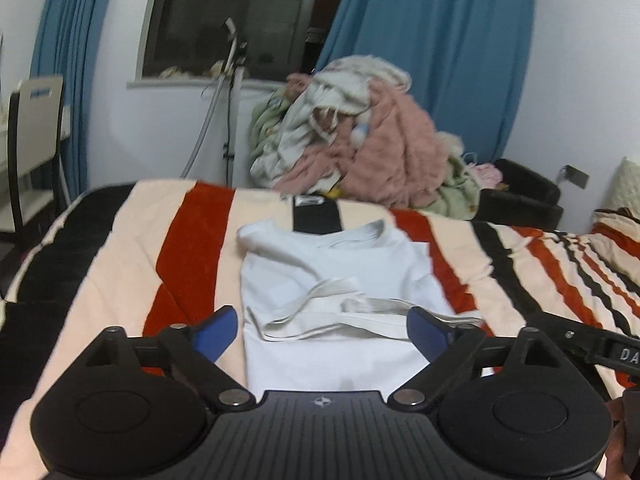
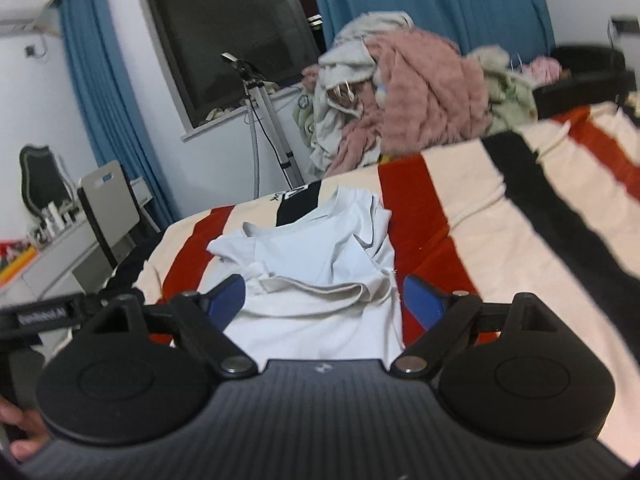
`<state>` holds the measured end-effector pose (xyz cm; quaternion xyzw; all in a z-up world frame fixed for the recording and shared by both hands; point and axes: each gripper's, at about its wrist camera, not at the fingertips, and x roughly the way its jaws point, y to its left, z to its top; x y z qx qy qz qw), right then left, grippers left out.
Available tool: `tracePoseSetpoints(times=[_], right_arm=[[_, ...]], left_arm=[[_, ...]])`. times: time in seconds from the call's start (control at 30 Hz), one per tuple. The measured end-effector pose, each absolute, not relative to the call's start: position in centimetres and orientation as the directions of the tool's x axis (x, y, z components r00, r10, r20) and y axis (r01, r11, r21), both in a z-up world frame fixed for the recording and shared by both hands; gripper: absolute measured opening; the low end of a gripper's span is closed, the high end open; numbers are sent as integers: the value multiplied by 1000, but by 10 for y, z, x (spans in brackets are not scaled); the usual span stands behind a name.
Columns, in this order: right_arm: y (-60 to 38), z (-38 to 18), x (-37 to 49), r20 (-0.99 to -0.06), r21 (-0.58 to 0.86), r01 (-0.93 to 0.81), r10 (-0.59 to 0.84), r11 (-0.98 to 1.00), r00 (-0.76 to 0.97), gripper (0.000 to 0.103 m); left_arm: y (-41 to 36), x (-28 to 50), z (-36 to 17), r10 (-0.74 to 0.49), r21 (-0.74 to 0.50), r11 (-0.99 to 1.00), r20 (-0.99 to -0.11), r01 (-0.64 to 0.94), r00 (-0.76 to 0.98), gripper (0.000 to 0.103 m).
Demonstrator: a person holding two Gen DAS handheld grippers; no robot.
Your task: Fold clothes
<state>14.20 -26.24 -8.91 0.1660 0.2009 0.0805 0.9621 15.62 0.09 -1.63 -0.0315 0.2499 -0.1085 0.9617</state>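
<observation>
The left tool (image 1: pixel 322 328) hangs low over the bed with its blue fingers (image 1: pixel 218 330) spread wide apart, gripping nothing. Between and beyond them lies the white T-shirt (image 1: pixel 332 268), partly folded into a narrow strip, its collar at the far end and a loose hem band curling across the middle. The shirt rests on a striped blanket (image 1: pixel 500 264) — cream, red and black — that covers the bed. A black folded garment (image 1: pixel 316 216) sits just past the collar, touching it. Further back, a heap of pink and pale clothes (image 1: pixel 360 136) rises in front of blue curtains (image 1: pixel 440 48), and a dark window (image 1: pixel 228 12) fills the wall to the left. A chair (image 1: pixel 36 136) stands at the left edge.

From the right wrist, the right tool (image 2: pixel 324 300) is likewise open, its blue fingers (image 2: pixel 422 300) wide and empty, poised just above the near part of the T-shirt (image 2: pixel 320 252). Here the shirt looks rumpled — one side is bunched up toward the collar. The blanket (image 2: pixel 500 220) stretches off to the right, the clothes heap (image 2: pixel 400 96) sits behind, and a tripod stand (image 2: pixel 264 120) rises near the window (image 2: pixel 228 32). A counter with small bottles (image 2: pixel 56 216) shows at the far left.
</observation>
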Motion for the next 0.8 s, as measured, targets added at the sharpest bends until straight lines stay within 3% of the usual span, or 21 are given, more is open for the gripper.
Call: tracePoseSetpoints(times=[0.17,0.43,0.63,0.8], right_arm=[[-257,-70,95,-321,272,-100,189,957,928,87],[-255,-59,33,-266,213,-95,151,972,952,87],[-263,-65,29,-305,304,-53,150,951,940,87],[-280,-87,45,-399,474,16,198,880,895,87]], left_arm=[[-8,110,-1,-222,-71,975,-431,213,875,97],[3,39,-5,-252,-155,967,-447,203,858,98],[29,38,-56,-462,-544,832,-570,110,680,98],[45,75,-117,-591,-764,637,-568,-101,572,90]])
